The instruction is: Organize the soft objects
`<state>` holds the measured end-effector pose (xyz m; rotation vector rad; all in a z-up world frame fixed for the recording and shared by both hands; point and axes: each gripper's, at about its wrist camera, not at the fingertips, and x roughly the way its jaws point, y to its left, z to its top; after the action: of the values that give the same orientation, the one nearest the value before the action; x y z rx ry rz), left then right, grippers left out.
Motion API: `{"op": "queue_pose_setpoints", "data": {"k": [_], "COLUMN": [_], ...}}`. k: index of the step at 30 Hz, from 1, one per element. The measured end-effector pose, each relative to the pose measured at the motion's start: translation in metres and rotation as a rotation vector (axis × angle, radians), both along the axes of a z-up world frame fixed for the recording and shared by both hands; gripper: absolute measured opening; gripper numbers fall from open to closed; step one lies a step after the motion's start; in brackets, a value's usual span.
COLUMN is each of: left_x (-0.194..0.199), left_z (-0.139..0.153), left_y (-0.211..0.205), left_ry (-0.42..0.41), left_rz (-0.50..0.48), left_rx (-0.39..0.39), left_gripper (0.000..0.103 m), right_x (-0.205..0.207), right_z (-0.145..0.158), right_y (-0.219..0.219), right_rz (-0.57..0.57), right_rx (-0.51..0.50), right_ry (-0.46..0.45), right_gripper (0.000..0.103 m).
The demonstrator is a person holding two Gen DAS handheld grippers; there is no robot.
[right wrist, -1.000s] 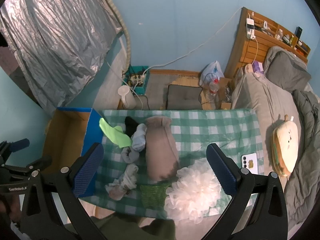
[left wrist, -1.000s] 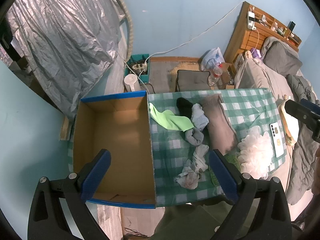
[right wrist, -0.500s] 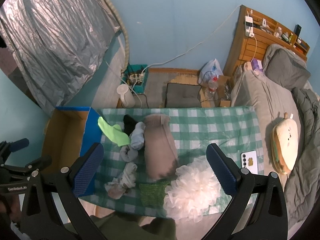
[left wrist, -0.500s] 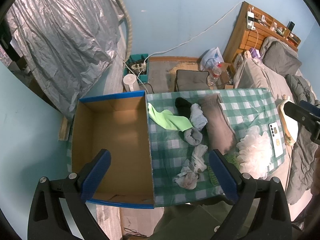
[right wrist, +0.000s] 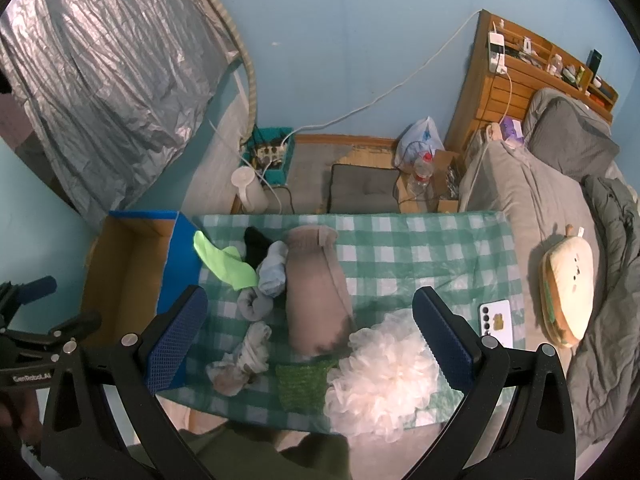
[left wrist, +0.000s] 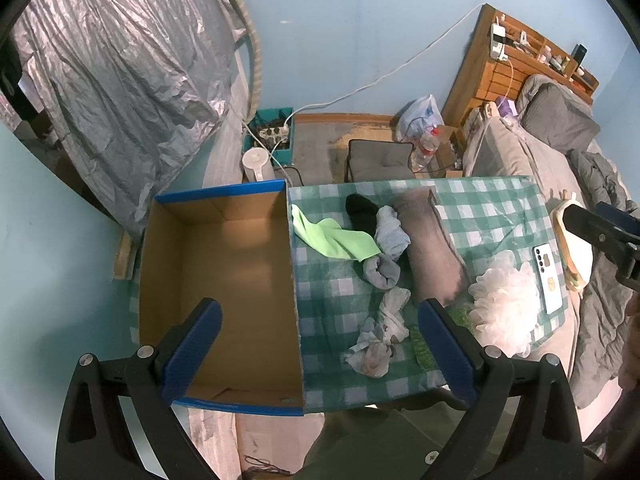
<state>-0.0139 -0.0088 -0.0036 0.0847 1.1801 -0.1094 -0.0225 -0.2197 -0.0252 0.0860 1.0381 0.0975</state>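
Soft things lie on a green checked tablecloth (left wrist: 492, 208): a lime cloth (left wrist: 336, 238), a black sock (left wrist: 360, 210), a pale blue sock (left wrist: 392, 232), a grey rolled sock (left wrist: 382, 272), a white crumpled sock (left wrist: 380, 336), a taupe pouch (left wrist: 432, 248), a white mesh puff (left wrist: 504, 304) and a green knit patch (right wrist: 304, 380). An empty cardboard box (left wrist: 220, 280) with blue edges stands left of them. My left gripper (left wrist: 320, 352) hangs open high above the box's right wall. My right gripper (right wrist: 308, 336) is open high above the pouch (right wrist: 316, 288) and puff (right wrist: 384, 380).
A white phone (right wrist: 498, 322) lies at the cloth's right edge, beside a bed with a toast-shaped plush (right wrist: 566, 288). Beyond the table are a grey cushion (right wrist: 364, 192), a white kettle (right wrist: 248, 188), bottles, a power strip box and a silver sheet (right wrist: 112, 80).
Both views have shifted only slightly; the table sits a little lower and nearer in frame. Nothing has been picked up or moved.
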Motion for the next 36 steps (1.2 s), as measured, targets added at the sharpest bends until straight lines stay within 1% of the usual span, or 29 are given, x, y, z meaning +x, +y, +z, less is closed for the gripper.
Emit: {"op": "queue_pose_setpoints", "data": {"k": [2,8,13,16,20,26,36], "left_x": [0.0,0.0,0.001,0.003,0.006,0.009,0.013], "left_z": [0.0,-0.002,-0.009,-0.014,-0.024,-0.045,-0.08], "left_y": [0.001,0.0,-0.007,-0.01,-0.013,-0.018,-0.033], "left_ry": [0.0,0.003,0.023,0.025,0.04,0.08,0.147], "left_rz": [-0.001,-0.016,-0.045,-0.058,-0.072,-0.091,-0.137], "left_rx": [-0.007,0.006,0.008,0.018,0.032,0.042,0.039], "left_gripper": [0.099,0.099,0.099,0.099,0.099,0.099,0.099], "right_x": [0.001,-0.005,-0.011,-0.008,-0.009,-0.012,-0.017], "right_z": [0.0,-0.006,-0.014,-0.017,-0.03,-0.05,-0.092], "right_y": [0.001,-0.01,-0.031,-0.04,-0.061,-0.079,-0.087], "right_rz": [0.001,-0.016,-0.041,-0.06,-0.116,-0.171,-0.192], "right_rx": [-0.002,-0.004,-0.025,-0.028,-0.025,-0.012,0.028], "right_ry": [0.001,0.015,0.04,0.059,0.103,0.162,0.23], "right_gripper": [0.101,0.101,0.101,0.101,0.101,0.101,0.101]}}
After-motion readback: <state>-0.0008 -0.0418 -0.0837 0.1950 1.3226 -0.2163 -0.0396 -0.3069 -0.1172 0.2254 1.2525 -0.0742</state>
